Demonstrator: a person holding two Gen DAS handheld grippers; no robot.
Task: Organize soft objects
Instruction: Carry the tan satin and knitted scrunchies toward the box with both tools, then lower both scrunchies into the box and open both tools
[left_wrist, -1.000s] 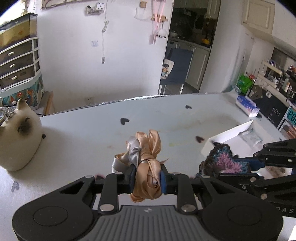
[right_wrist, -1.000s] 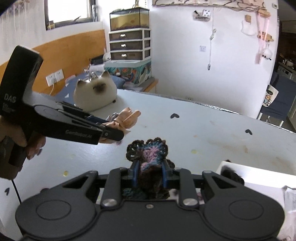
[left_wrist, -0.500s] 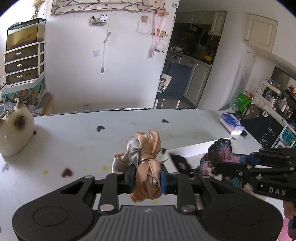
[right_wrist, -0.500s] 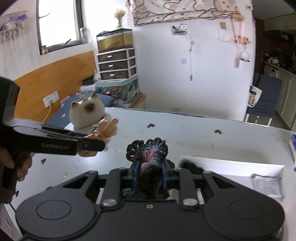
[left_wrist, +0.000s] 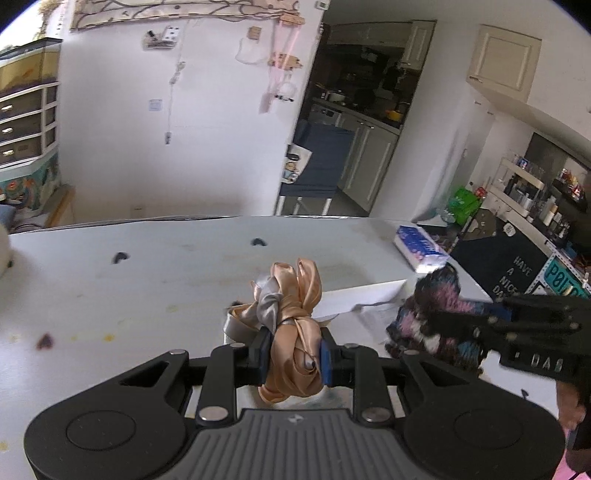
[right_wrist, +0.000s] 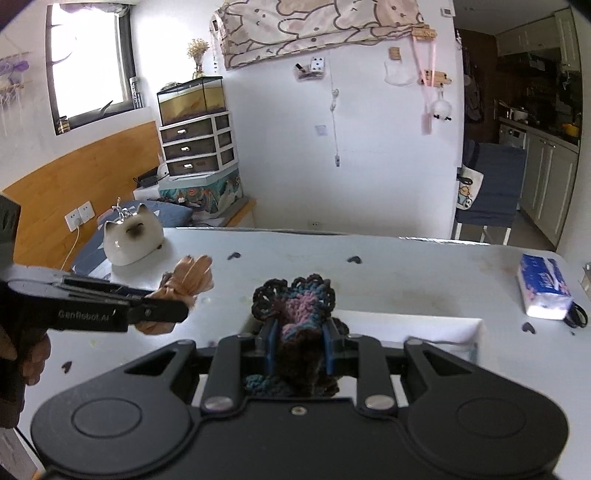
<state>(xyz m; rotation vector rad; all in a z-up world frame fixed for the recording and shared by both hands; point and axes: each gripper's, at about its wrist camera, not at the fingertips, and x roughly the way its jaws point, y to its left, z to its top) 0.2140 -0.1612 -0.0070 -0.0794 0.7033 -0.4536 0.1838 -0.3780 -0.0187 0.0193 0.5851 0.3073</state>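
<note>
My left gripper (left_wrist: 293, 354) is shut on a peach and grey satin scrunchie (left_wrist: 291, 314), held above the white table. It also shows in the right wrist view (right_wrist: 186, 282) at the left. My right gripper (right_wrist: 299, 345) is shut on a dark crocheted piece with pink and blue yarn (right_wrist: 295, 302), held over the near edge of a shallow white box (right_wrist: 424, 321). The crocheted piece also shows in the left wrist view (left_wrist: 436, 306) to the right of the scrunchie. The box (left_wrist: 354, 299) lies just beyond both grippers.
A tissue pack (right_wrist: 543, 291) lies at the table's right edge, also in the left wrist view (left_wrist: 419, 247). A cat-shaped ceramic figure (right_wrist: 131, 236) stands at the far left. Small dark heart marks dot the table (left_wrist: 118, 258). A blue chair (left_wrist: 314, 166) stands beyond the table.
Both grippers have risen and swung right, toward the white box, each still holding its item. The cat figure has slid out of the left wrist view.
</note>
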